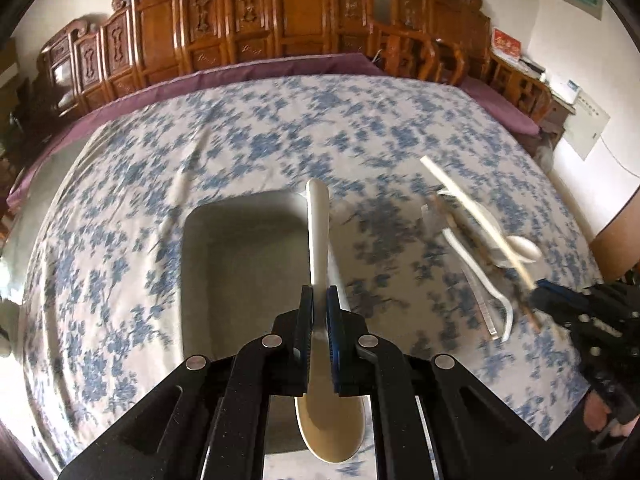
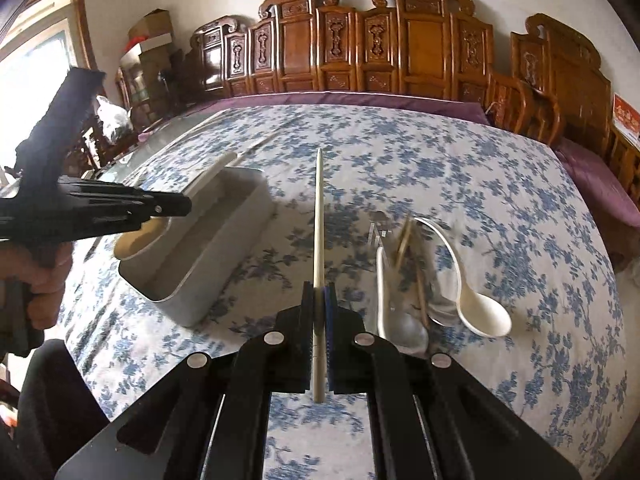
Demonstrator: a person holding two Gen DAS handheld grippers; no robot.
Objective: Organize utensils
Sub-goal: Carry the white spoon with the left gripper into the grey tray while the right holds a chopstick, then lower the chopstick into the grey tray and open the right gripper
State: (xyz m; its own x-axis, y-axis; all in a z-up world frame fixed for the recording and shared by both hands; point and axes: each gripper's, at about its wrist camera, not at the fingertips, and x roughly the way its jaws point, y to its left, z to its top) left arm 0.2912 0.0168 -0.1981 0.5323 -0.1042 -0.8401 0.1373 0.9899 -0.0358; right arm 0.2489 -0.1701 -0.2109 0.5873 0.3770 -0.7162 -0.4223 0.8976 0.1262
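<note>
White spoon (image 1: 318, 240) clamped in left claw (image 1: 319, 304), bowl partly hidden; right claw (image 2: 319, 300) clamps chopstick (image 2: 318, 216).

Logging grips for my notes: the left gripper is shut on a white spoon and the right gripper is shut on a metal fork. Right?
Not quite. The left gripper is shut on the white spoon, but the right gripper is shut on a pale chopstick, not a metal fork, as the right wrist view shows.

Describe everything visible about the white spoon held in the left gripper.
The white spoon looks like glossy ceramic or plastic: a long flat handle and a deep cream-toned bowl. The left gripper is shut on its handle, bowl nearest the camera, handle pointing away. It hangs over the empty grey tray, touching only the gripper.
</note>
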